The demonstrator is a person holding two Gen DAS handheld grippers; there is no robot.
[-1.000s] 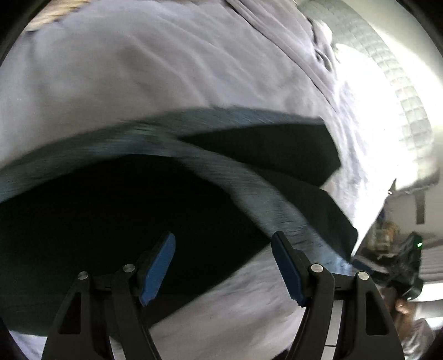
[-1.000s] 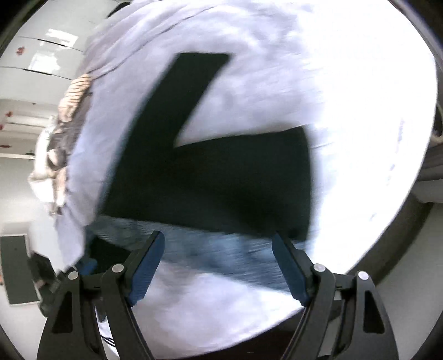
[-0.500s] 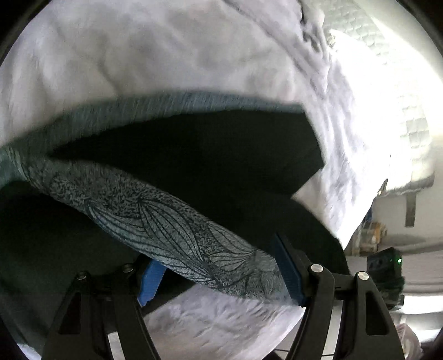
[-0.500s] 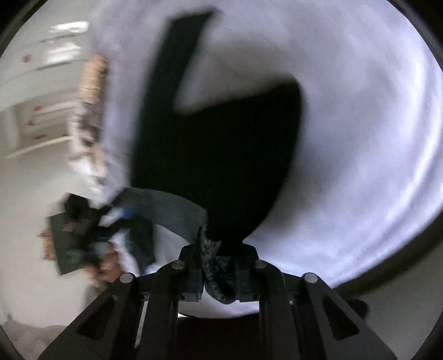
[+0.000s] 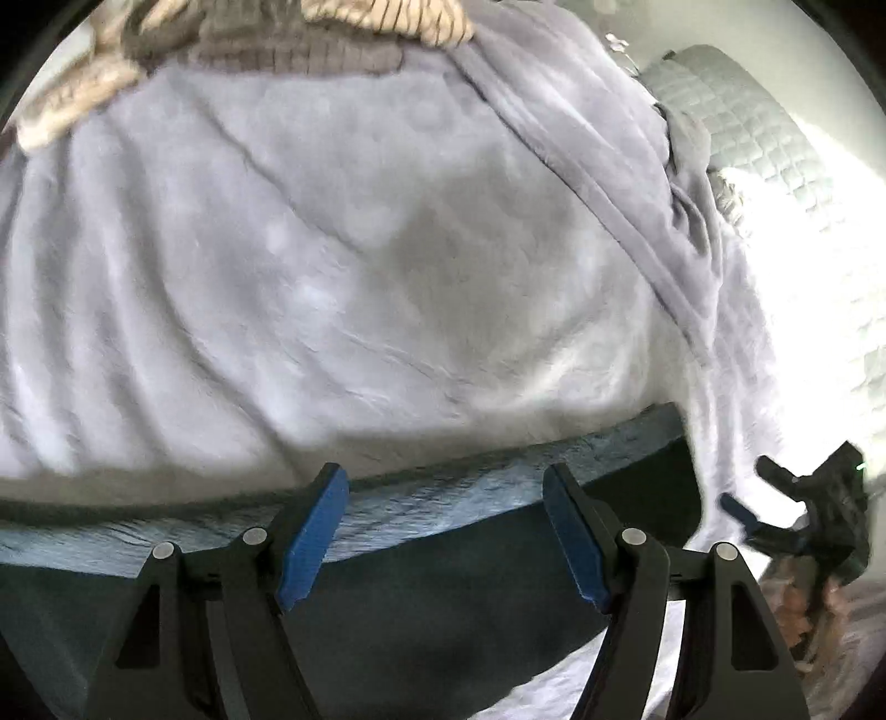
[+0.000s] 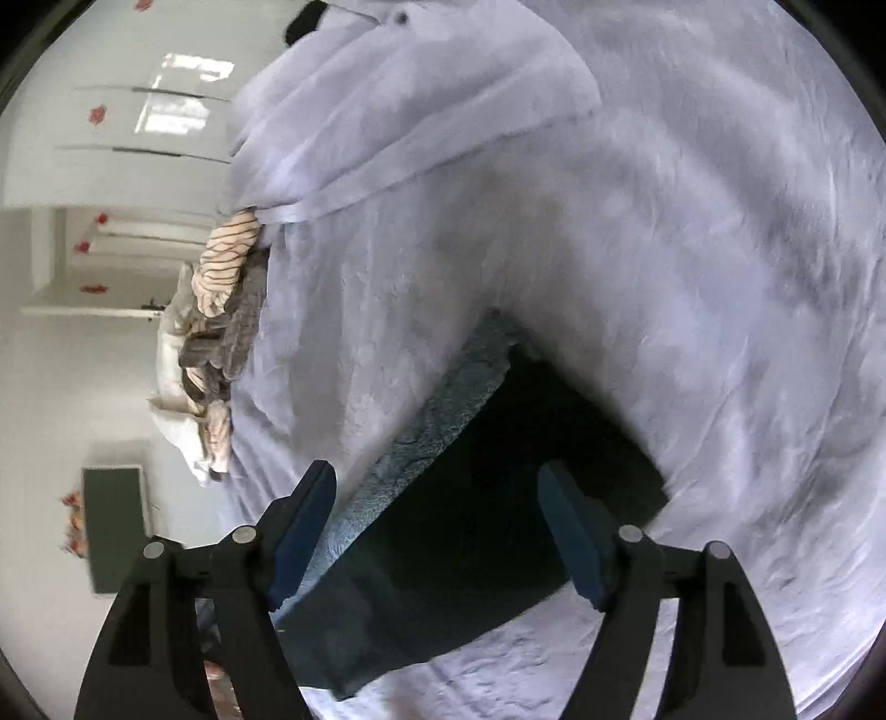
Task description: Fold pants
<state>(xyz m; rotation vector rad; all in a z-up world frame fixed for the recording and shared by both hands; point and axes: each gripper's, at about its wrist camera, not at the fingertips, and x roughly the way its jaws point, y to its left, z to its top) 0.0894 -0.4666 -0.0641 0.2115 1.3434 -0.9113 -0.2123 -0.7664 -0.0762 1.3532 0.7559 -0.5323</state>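
The dark pants (image 5: 443, 598) lie folded flat on the pale lilac blanket (image 5: 354, 266), with their blue-grey patterned waistband (image 5: 443, 498) along the far edge. My left gripper (image 5: 443, 531) is open and empty just above the waistband. In the right wrist view the same pants (image 6: 498, 526) form a dark block with the patterned band (image 6: 432, 443) on the left. My right gripper (image 6: 437, 543) is open and empty above the pants. It also shows at the right of the left wrist view (image 5: 803, 515).
A pile of striped and grey clothes (image 5: 266, 33) lies at the far edge of the bed, also in the right wrist view (image 6: 221, 310). A quilted white cover (image 5: 764, 127) lies at the right. White wardrobe doors (image 6: 138, 138) stand beyond the bed.
My right gripper was shut on the waistband half a second ago and has let go and opened. The pants now lie folded and flat. Both grippers have pulled back above them.
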